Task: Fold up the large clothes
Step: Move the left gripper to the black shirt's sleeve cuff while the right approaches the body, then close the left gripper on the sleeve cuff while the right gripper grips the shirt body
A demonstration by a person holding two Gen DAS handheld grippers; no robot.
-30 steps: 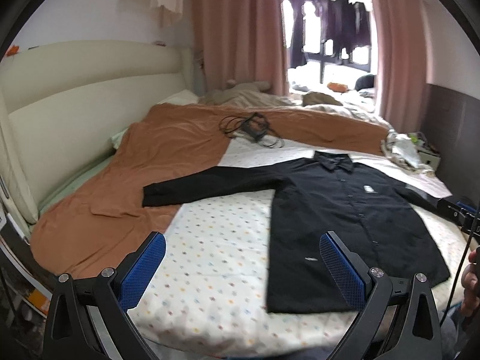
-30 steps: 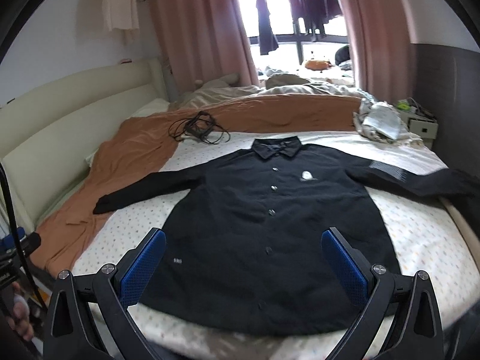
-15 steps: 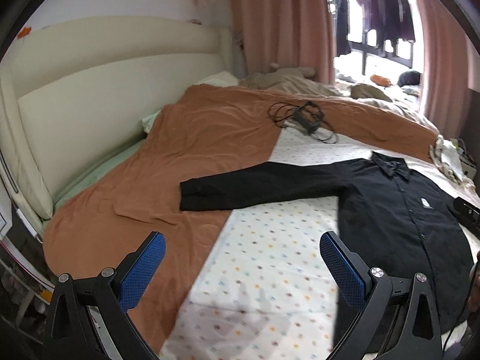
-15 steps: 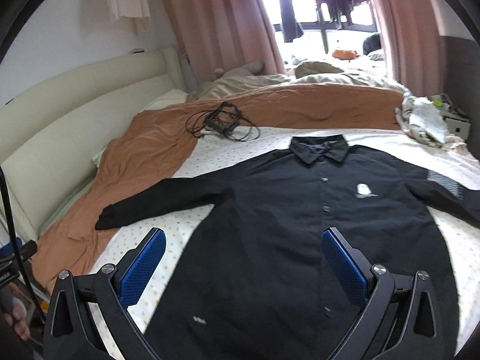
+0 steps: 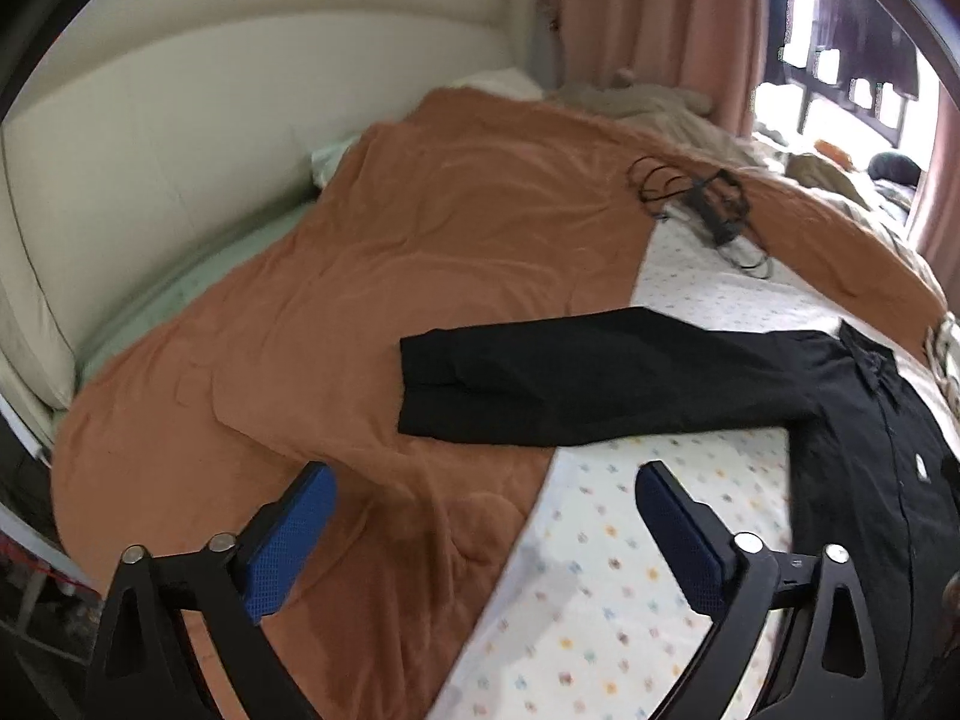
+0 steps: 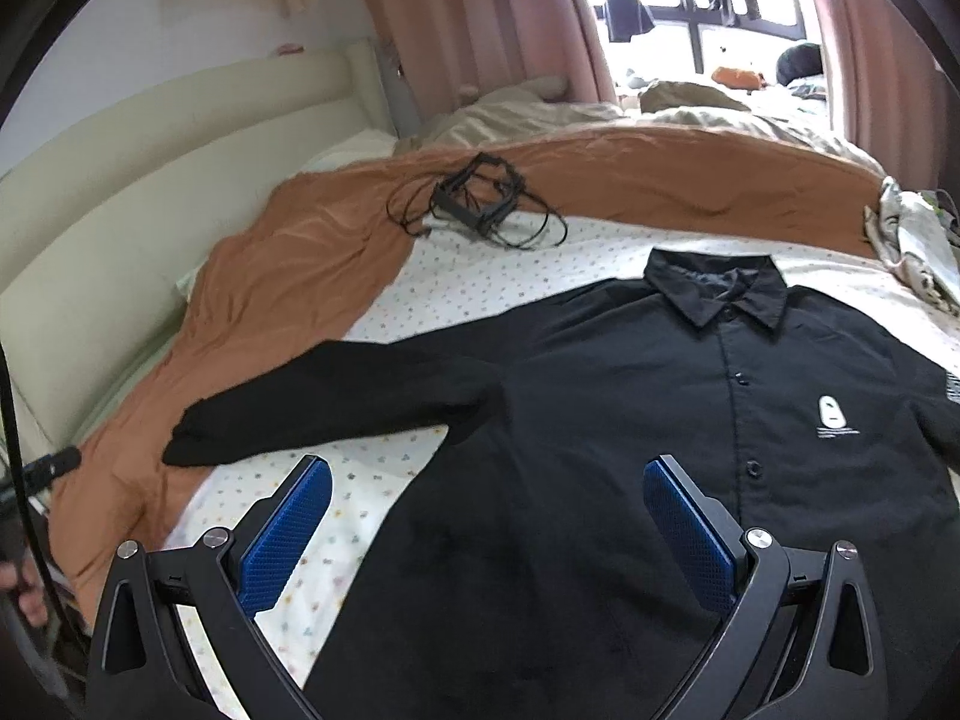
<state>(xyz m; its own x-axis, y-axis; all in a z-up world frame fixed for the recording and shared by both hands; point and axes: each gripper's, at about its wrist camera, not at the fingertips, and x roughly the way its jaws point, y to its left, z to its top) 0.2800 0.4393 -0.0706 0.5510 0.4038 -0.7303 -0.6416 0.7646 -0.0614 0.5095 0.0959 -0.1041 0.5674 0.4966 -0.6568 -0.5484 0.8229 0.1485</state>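
**Black shirt spread flat on the bed, both grippers wide and empty above it**

Largest first: a bed (image 6: 456, 276) covered by a white dotted sheet, backed on the left by a cream padded headboard (image 5: 180, 138). Draped over the bed's left and far sides, an orange blanket (image 5: 372, 276), rumpled, with pink curtains (image 6: 480, 30) and a bright window beyond. On the far bedding, a heap of beige covers (image 6: 540, 114).

Laid face up across the sheet, the black shirt (image 6: 630, 420): buttoned, collar toward the far side, a small white logo on the chest at the right. Stretched out to the left, the sleeve (image 5: 570, 378), its cuff end resting on the orange blanket (the rest of it over the dotted sheet).

Far of the collar, on the line between blanket and sheet, a tangle of black cable (image 6: 480, 204) around a small dark frame. At the far right edge, a crumpled pale bundle (image 6: 912, 240).

Nearest, the left gripper (image 5: 480, 516), blue pads spread wide, lately narrowed a little, nothing between them, hanging over the blanket and sheet near the cuff without touching it. Likewise the right gripper (image 6: 486, 510), blue pads spread wide, empty, poised over the shirt's left flank and the near sheet, clear of the cloth.
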